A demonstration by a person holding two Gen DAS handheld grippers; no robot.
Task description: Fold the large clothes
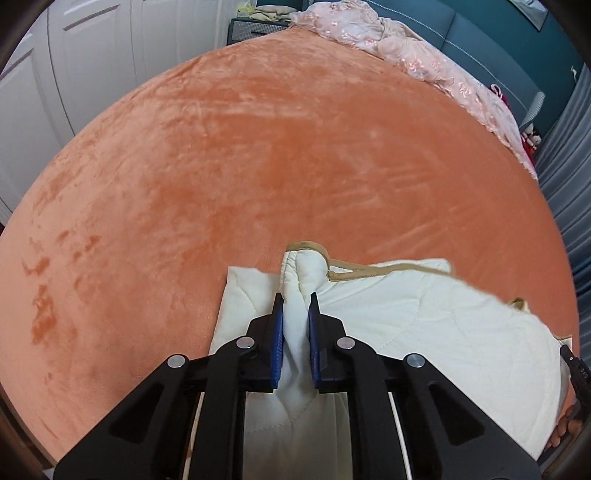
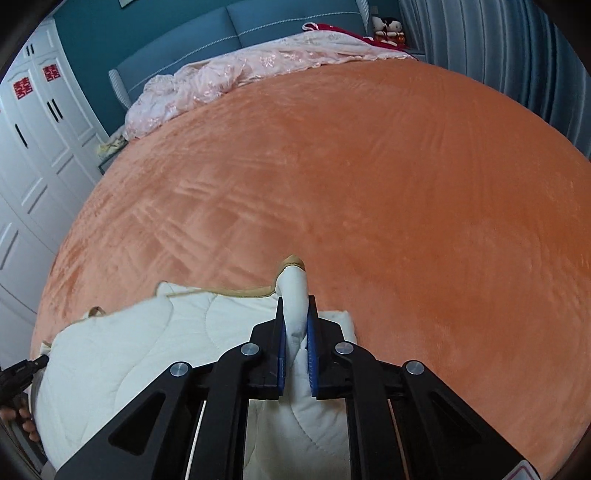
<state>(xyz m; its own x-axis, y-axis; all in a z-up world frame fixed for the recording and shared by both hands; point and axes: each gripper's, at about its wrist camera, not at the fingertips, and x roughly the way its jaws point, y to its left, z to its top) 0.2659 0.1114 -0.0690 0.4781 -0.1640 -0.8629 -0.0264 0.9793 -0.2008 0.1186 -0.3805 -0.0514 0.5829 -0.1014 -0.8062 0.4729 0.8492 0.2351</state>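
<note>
Black two-finger left gripper with blue pads [image 1: 295, 301] right up front, jaws pinching a bunched-up ridge of cream quilted blanket with tan trim [image 1: 406, 314]. Same deal on the other side: black right gripper with blue pads [image 2: 295, 302] clamped on its own fold of that cream quilted blanket with tan trim [image 2: 147, 347], fabric squeezed between the pads and poking out past the tips.

Blanket itself sitting at the near edge of the bed, on the wide orange plush bedspread [image 1: 277, 155]. Tan-bound hem running along the far side between the two pinch points, a bit wavy, with one corner curled up over each gripper. Left edge in the left wrist view lying flat and straight on the plush.

Loads of open orange surface beyond the hem, nothing on it all the way up to the crumpled pink embroidered cover [image 2: 229, 77] heaped along the teal padded headboard [image 2: 258, 22]. White wardrobe doors [image 2: 33, 155] down one side of the bed, grey pleated curtains [image 2: 498, 48] down the other. Fingers of a person's hand [image 2: 26, 417] just peeking in at the lower left corner of the right wrist view.
</note>
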